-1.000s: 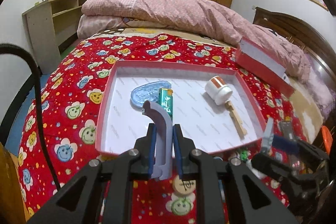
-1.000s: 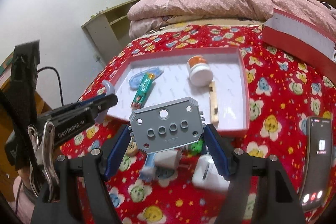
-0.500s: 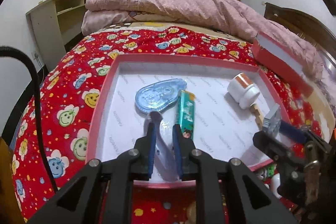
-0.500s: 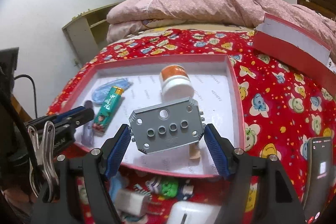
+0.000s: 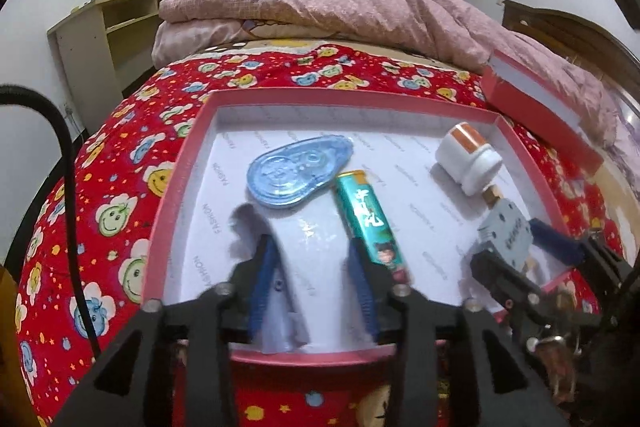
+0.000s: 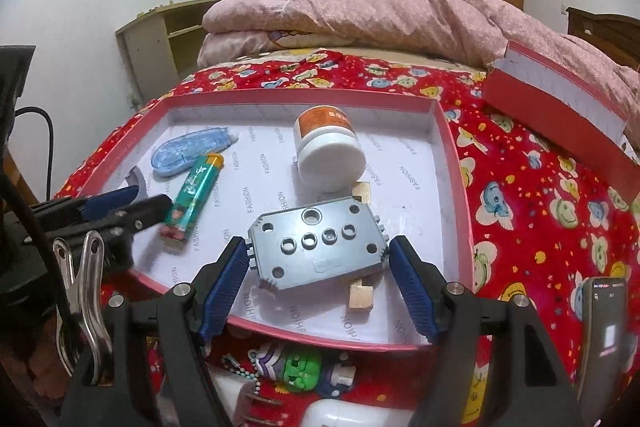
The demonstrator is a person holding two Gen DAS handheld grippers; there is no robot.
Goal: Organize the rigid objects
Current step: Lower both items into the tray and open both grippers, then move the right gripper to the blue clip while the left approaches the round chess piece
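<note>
Left claw, jaws just opening, straddles a grey bracket beside the lighter; right claw clamps a plate over the tray, above a block.

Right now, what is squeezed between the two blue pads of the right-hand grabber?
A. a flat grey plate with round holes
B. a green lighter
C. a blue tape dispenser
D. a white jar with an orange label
A: in the right wrist view the grey plate sits clamped between the right gripper pads, above the red tray.
</note>
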